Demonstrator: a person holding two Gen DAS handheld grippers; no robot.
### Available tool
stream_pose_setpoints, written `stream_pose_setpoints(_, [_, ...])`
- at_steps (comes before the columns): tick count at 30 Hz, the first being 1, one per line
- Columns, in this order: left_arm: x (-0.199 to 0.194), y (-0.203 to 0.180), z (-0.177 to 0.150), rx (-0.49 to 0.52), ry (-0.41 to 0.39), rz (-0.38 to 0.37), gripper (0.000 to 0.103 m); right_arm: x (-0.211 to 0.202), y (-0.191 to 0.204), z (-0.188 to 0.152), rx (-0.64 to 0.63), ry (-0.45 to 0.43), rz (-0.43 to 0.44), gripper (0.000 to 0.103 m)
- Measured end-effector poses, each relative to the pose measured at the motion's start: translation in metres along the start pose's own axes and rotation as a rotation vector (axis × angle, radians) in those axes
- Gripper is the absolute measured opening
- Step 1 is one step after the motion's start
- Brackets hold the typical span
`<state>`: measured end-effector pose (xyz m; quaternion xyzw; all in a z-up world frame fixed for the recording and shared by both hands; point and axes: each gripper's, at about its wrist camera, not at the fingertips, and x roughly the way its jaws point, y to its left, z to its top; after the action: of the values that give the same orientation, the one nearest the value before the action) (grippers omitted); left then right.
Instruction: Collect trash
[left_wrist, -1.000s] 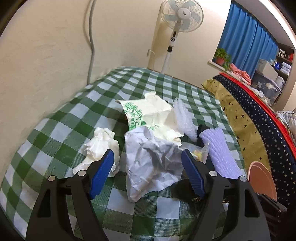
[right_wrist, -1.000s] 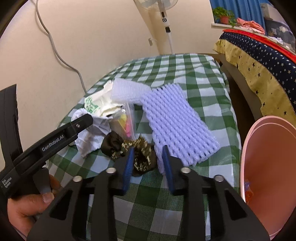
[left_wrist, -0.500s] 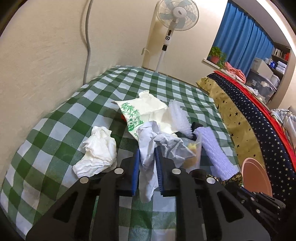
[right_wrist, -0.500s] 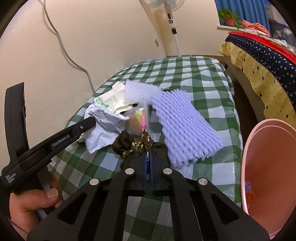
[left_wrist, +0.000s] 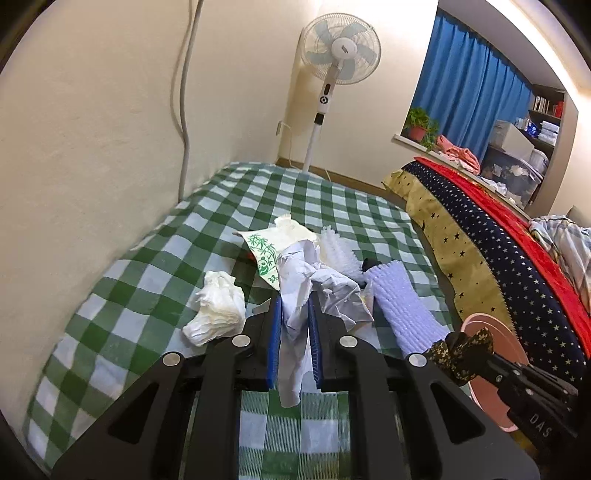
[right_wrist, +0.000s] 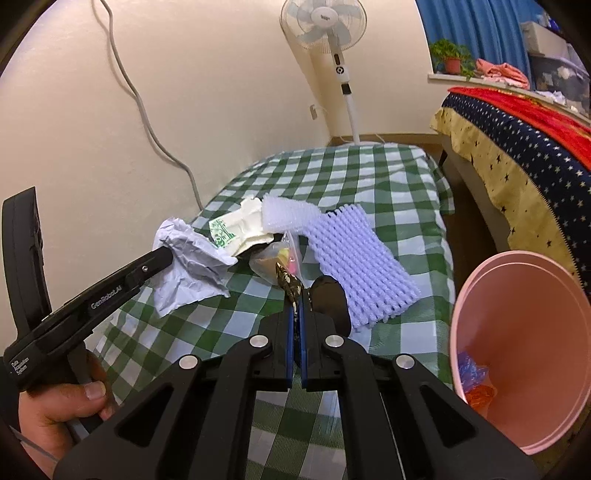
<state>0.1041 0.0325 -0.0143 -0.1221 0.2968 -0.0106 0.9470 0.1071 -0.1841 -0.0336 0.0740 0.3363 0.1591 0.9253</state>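
Observation:
My left gripper (left_wrist: 294, 306) is shut on a crumpled sheet of white paper (left_wrist: 295, 280), which hangs lifted between the blue pads above the green checked bed (left_wrist: 122, 332). From the right wrist view the same paper (right_wrist: 192, 266) droops from the left gripper (right_wrist: 166, 254). The right gripper (right_wrist: 295, 297) is shut on a black and gold patterned wrapper (right_wrist: 285, 276), raised off the bed; this wrapper (left_wrist: 461, 350) also shows at the lower right of the left wrist view. A pink bin (right_wrist: 517, 332) stands by the bed's right side.
On the bed lie a white tissue wad (left_wrist: 218, 310), a bamboo-printed packet (right_wrist: 236, 229), bubble wrap (right_wrist: 288, 214), a clear zip bag (right_wrist: 277, 258), a purple foam net (right_wrist: 354, 258) and a dark lump (right_wrist: 328, 299). The wall is close on the left; a star-patterned bed (right_wrist: 517, 147) is on the right.
Both grippers went from open to shut, the left on the crumpled paper and the right on the patterned wrapper. Both have then risen, lifting their pieces off the bed.

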Motion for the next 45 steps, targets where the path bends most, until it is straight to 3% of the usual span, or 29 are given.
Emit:
stream_pose_setpoints(18, [-0.044,-0.024,-0.01,0.058,-0.031,-0.067,0.014,-0.064,0.0,-0.003,-0.015,-0.087,-0.071,0.002])
stream_pose_setpoints(45, [-0.033,-0.06,-0.013,0.101,-0.016,-0.126,0.014,-0.107,-0.055,0.009,0.062,-0.179,-0.229,0.002])
